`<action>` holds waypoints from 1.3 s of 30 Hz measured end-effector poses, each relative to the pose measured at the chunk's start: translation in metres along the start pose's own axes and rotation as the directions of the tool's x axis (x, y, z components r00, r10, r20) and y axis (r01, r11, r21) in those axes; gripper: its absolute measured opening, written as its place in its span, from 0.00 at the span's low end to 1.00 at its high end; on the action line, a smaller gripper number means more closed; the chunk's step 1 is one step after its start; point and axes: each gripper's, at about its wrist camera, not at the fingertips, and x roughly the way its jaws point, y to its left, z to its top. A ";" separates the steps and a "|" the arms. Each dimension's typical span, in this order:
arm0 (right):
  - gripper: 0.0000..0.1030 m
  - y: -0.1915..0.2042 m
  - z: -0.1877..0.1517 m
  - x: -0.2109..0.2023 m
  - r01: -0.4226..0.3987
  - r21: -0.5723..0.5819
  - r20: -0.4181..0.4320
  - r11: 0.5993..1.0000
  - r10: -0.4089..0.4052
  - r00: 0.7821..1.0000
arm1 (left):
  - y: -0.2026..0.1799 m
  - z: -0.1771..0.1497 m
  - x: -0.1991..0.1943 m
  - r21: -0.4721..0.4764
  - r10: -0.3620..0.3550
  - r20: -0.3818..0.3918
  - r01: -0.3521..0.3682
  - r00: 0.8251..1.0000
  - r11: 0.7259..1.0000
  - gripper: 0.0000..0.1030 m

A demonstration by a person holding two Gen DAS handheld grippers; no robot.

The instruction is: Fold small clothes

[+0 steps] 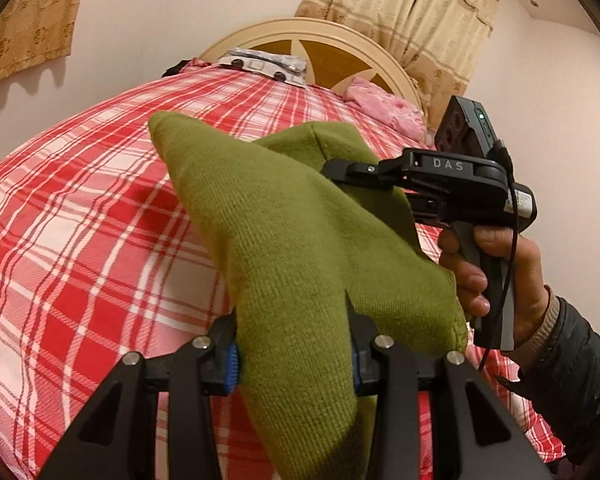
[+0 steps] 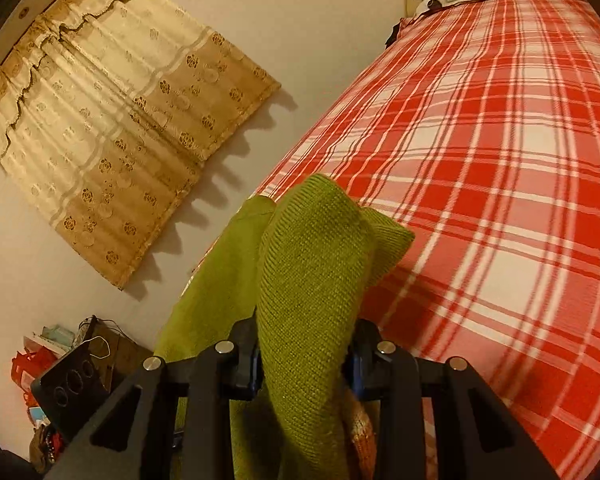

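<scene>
The left hand-held gripper (image 1: 294, 364) is clamped tight on a thick bunch of an olive-green knitted garment (image 1: 300, 240), its blue-padded fingers (image 1: 231, 368) pressing the fabric from both sides. From that grip the knit rises toward 12 o'clock in the left wrist view and spreads into two lobes, one pointing to 11 o'clock, the other running to 1 o'clock.

At 2 o'clock in that view the right hand-held gripper (image 1: 336, 170) bites into the far lobe of the garment, held by the person's right hand (image 1: 496, 276) in a dark sleeve. The right wrist view shows its fingers closed on a fold of the same knit, which fills the space between them and bulges out toward 12 o'clock.

The garment hangs lifted between the two grippers, above a bed (image 1: 80, 240) covered in a red and white plaid sheet. A pink pillow (image 1: 384, 108) lies near the cream headboard (image 1: 300, 26) at 1 o'clock. Patterned beige curtains (image 2: 112, 136) hang on the wall at 10 o'clock in the right wrist view.
</scene>
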 end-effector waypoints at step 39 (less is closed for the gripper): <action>0.47 0.052 -0.024 0.020 0.238 -0.225 0.080 0.945 -0.226 0.971 | 0.045 -0.016 -0.034 -0.042 0.213 0.025 -0.212 0.977 0.976 0.86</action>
